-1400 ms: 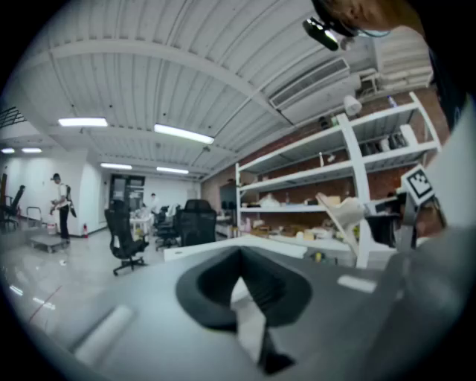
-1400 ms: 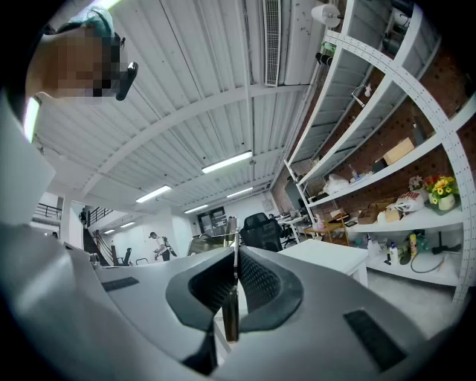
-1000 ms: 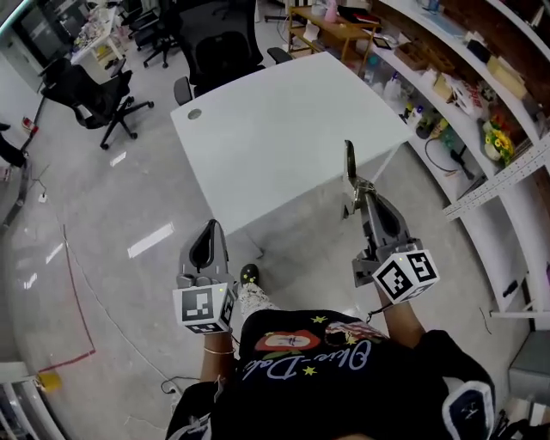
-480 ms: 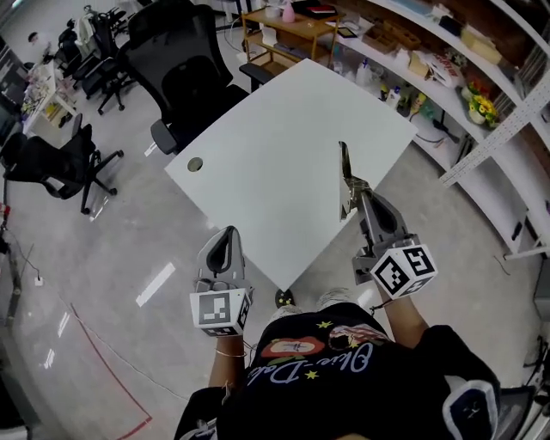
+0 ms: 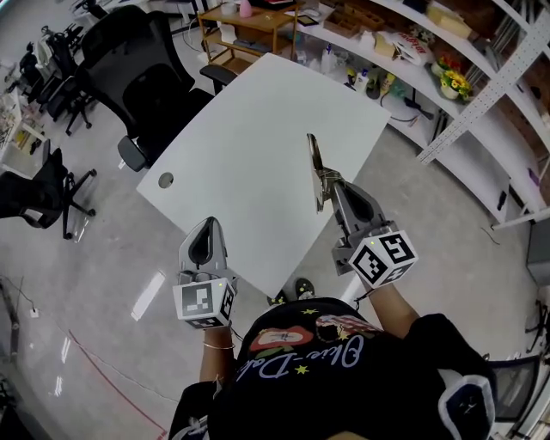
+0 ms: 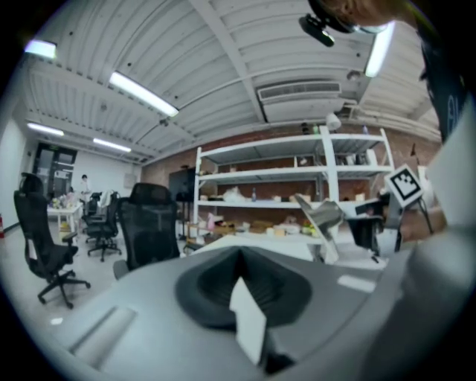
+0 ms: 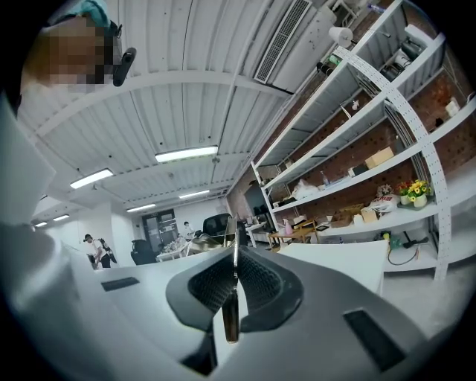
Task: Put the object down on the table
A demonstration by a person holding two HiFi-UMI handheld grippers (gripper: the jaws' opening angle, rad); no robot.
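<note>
My right gripper is shut on the lower end of a thin metal utensil that stands upright above the near part of the white table. In the right gripper view the utensil shows edge-on, clamped between the closed jaws of the right gripper. From the left gripper view the utensil appears as a flat shiny blade at the right. My left gripper hangs over the floor just off the table's near-left edge, jaws together with nothing in them; its own view shows this left gripper the same.
A round cable hole sits near the table's left corner. Black office chairs stand beyond the table's left side, with a wooden desk behind. Stocked white shelves run along the right. Grey floor surrounds the table.
The table has drawn closer under both grippers. My right gripper with the utensil now stands over the tabletop instead of beside its edge. Both grips look unchanged.
</note>
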